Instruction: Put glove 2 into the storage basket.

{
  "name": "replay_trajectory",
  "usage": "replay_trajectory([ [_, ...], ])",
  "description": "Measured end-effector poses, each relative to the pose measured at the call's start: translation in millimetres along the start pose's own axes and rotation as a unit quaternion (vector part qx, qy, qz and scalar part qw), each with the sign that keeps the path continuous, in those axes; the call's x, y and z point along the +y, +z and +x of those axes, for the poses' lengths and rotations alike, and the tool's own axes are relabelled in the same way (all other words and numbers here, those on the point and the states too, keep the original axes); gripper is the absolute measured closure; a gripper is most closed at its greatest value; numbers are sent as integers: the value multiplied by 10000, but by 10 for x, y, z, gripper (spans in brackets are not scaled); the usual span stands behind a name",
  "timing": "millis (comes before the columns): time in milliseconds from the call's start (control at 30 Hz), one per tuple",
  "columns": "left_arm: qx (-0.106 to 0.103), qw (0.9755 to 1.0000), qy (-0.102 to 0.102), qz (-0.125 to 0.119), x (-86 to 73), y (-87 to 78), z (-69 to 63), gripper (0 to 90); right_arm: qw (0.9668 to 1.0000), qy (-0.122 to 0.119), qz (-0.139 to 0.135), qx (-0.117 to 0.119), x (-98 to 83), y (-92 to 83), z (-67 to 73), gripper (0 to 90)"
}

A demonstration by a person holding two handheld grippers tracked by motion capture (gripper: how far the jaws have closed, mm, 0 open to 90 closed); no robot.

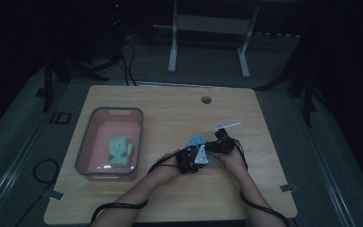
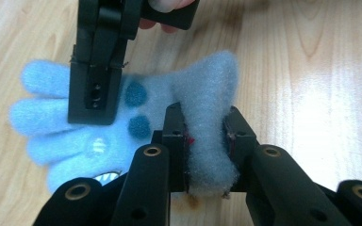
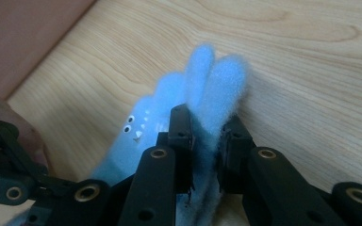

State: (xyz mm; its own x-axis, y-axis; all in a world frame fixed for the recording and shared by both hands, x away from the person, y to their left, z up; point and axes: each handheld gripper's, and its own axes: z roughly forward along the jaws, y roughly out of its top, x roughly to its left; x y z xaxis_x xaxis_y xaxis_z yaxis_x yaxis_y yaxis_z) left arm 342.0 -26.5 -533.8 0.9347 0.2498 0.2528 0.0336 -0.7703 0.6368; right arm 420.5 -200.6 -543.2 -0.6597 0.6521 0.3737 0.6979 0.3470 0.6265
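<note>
Glove, pale blue fleece [image 2: 122,117], with dark blue spots and a small printed face, lying on the wooden table [image 1: 170,109] near its front edge, just right of centre in the high view. Left gripper [image 2: 206,136]: jaws pressed together on a raised fold of the fleece at the cuff end, fabric bunched between the pads. Right gripper [image 3: 206,141]: jaws likewise pinching a fold nearer the glove's finger end, the finger tips standing up beyond it; in the left gripper view it comes down from above onto the palm. Two grips at opposite ends suggest the glove is being lifted by both ends so it does not sag or drag, probably for carrying toward the bin. Bin, grey-rimmed with pinkish interior [image 1: 86,142], stands well apart at the table's left; inside lies a second glove, green [image 1: 119,150], flat on the floor of the bin. Small white strip [image 1: 227,126] lies on the table just beyond the grippers; its nature is hard to make out in the dim high view.
</note>
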Motion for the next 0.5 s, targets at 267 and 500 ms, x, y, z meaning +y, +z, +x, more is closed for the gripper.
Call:
replay_trajectory([
  [267, -47, 9999, 144, 33, 49, -247, -4, 764, 9996, -66, -194, 216, 55, -100, 146, 788],
  [500, -45, 9997, 230, 112, 50, -494, 31, 763, 9989, -192, -247, 352, 129, -138, 275, 789],
])
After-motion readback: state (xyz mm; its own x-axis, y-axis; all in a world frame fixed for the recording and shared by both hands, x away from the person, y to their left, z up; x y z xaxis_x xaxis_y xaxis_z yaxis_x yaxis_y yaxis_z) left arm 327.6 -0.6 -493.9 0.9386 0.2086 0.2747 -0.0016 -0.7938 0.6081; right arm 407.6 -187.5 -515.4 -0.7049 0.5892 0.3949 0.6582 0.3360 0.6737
